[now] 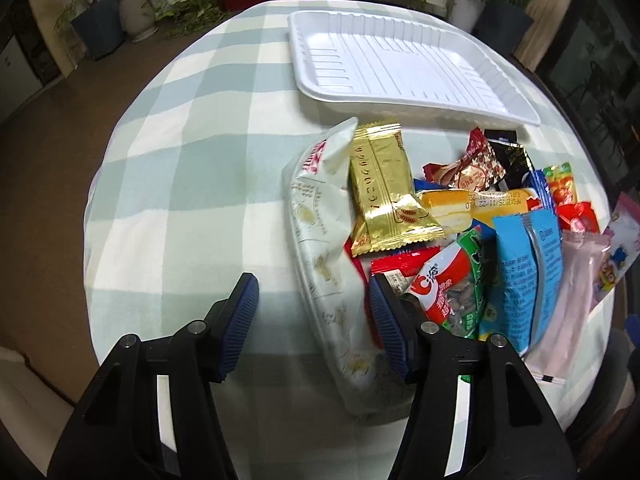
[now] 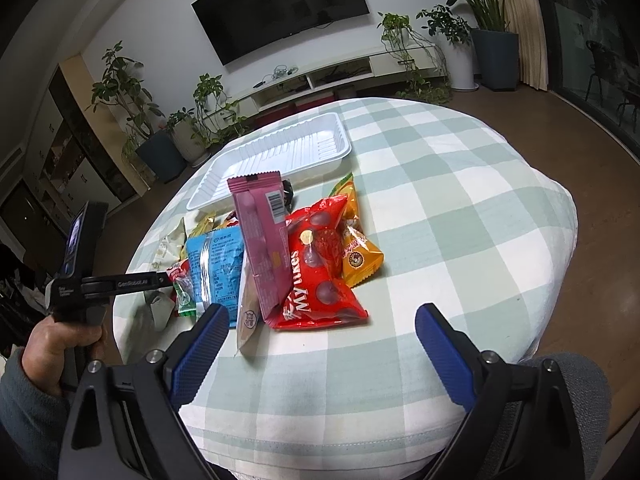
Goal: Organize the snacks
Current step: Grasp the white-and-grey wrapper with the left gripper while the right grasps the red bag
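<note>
Presently listed, left wrist view: left tool [image 1: 313, 312], lower centre of frame, blue pads apart, nothing clamped; a long white packet [image 1: 320, 248] runs up between the pads from the lower centre. Counter [image 1: 180, 184] under a green-and-white check cloth. White tray [image 1: 400, 68], ribbed floor, upper centre-right, holding no snacks. Snack pile just below the tray, right half of frame: gold packet [image 1: 384, 196] lying partly over the white packet; yellow cake wrapper [image 1: 472, 204]; red-and-white nut packet [image 1: 452, 280] partly behind the right pad; blue packet [image 1: 520, 272]; pale pink packet [image 1: 576, 292] at the right edge, its far end cut off by the lens rim.

Right wrist view: right tool [image 2: 322, 332], lower frame, pads wide apart, gripping nothing, held over bare cloth just in front of the pile. Pink packet [image 2: 264, 236] stands propped upright at centre, screening the items behind it. Red packet [image 2: 320, 272] just to its right; orange packet [image 2: 356, 248] tucked partly beneath the red one. Blue packet [image 2: 216, 268] to the left. Tray [image 2: 276, 152] above the pile, centre. The left tool [image 2: 160, 280] enters from the left edge, its fingertips hidden among the packets; a hand [image 2: 60, 344] holds its grip.

Background: wall television [image 2: 280, 4], potted plants [image 2: 160, 136], low white cabinet [image 2: 340, 76]. Small print on most wrappers is too blurred to read.
</note>
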Tool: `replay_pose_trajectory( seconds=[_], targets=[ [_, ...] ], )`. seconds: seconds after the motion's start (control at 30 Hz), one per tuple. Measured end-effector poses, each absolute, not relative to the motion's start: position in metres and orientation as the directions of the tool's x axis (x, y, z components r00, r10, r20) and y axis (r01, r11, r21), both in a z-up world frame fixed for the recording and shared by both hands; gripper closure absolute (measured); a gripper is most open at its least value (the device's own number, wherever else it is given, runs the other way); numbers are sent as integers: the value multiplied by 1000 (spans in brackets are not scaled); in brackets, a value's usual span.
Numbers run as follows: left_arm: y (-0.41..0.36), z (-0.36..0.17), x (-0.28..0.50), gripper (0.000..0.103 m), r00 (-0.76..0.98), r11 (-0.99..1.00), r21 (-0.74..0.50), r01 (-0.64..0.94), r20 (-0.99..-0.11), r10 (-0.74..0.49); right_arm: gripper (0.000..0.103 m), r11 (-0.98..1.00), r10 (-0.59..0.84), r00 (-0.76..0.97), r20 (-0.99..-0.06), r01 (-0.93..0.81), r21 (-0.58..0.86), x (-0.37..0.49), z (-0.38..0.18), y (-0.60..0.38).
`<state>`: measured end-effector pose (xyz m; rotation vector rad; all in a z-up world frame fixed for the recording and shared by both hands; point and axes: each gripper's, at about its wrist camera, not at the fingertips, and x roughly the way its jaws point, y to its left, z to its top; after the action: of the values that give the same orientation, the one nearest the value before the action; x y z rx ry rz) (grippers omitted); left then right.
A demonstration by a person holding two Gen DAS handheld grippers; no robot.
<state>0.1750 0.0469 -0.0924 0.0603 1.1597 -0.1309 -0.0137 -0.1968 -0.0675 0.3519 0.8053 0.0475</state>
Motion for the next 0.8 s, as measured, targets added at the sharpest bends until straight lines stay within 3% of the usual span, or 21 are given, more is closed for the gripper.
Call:
replay_pose_trajectory(
  seconds=[0.1, 0.17, 0.23, 0.3, 0.47, 0.67, 0.8],
  targets=[
    [39, -99, 180, 53, 384, 987, 11, 159, -922, -51, 6, 942, 174, 692, -701, 91, 324, -14, -68, -197],
    [41, -100, 182, 61, 389, 987, 7, 163, -919, -58, 6, 943, 176, 692, -701, 87, 323, -14, -68, -197],
    [45, -99, 183, 85, 390, 987, -12, 158, -918, -73, 6, 945, 173, 692, -701, 83, 316, -14, -68, -196],
    [50, -99, 185, 90, 390, 988, -21, 154, -917, -80, 8, 947, 178, 691, -701, 74, 314, -14, -68, -195],
    [49, -100, 181, 92, 408, 984, 10, 177, -911, -64, 16, 952, 182, 687, -704, 55, 300, -14, -69, -190],
    [64, -95, 168, 93, 428, 984, -60, 168, -895, -127, 27, 954, 197, 678, -708, 35, 299, -9, -68, -186],
    [78, -91, 154, 93, 438, 981, -121, 151, -882, -176, 28, 949, 233, 679, -696, -3, 315, -2, -65, -177]
  ],
)
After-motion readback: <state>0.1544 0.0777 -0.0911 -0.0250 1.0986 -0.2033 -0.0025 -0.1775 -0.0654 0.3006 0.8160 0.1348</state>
